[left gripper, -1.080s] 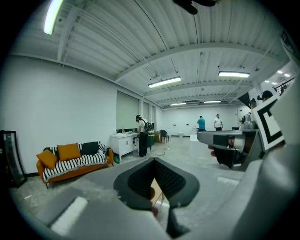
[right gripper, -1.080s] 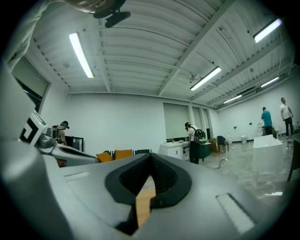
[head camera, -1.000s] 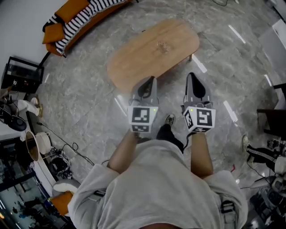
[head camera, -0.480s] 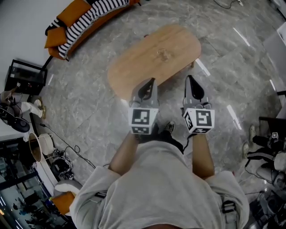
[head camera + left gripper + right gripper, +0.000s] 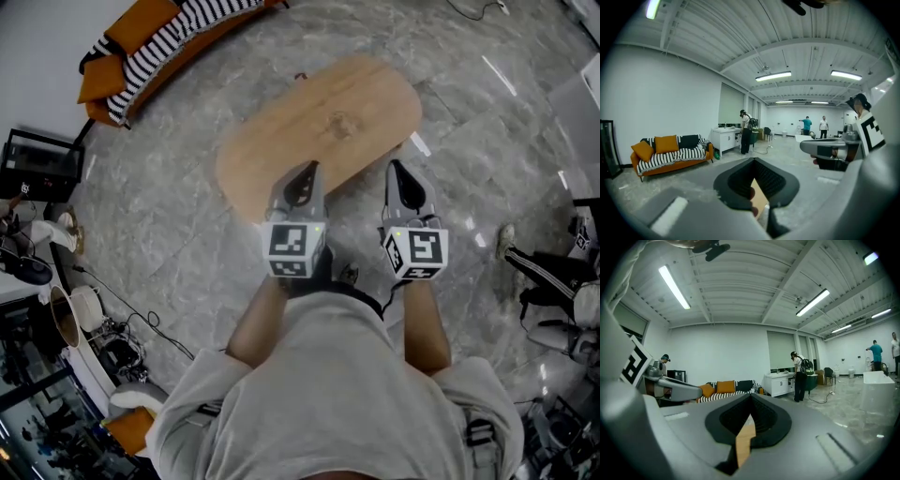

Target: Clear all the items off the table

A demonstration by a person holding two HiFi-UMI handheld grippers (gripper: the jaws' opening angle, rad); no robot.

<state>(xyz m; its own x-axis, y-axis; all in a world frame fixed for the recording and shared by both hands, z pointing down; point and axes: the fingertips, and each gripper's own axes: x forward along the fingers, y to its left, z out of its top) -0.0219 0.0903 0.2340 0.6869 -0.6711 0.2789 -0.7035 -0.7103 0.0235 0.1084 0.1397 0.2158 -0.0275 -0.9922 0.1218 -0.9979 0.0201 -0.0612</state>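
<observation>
An oval wooden table (image 5: 281,141) stands on the grey stone floor ahead of me. A small clear object (image 5: 339,123) sits near its middle, too small to identify. My left gripper (image 5: 302,171) hangs over the table's near edge, its jaws closed together with nothing held. My right gripper (image 5: 397,169) is level with it, just off the table's near right end, also shut and empty. In the left gripper view my left gripper (image 5: 756,161) shows a sliver of table (image 5: 760,200) through the slit. In the right gripper view my right gripper (image 5: 751,398) shows the same wood (image 5: 745,442).
An orange sofa (image 5: 141,47) with a striped blanket stands at the back left. Equipment and cables (image 5: 56,300) crowd the left side. A person's legs and shoes (image 5: 544,272) are at the right. A white cabinet (image 5: 724,138) and several people stand far off.
The view has shifted a little; the table sits slightly further left in it. Both grippers hold the same pose. A person's legs have come into view at the right.
</observation>
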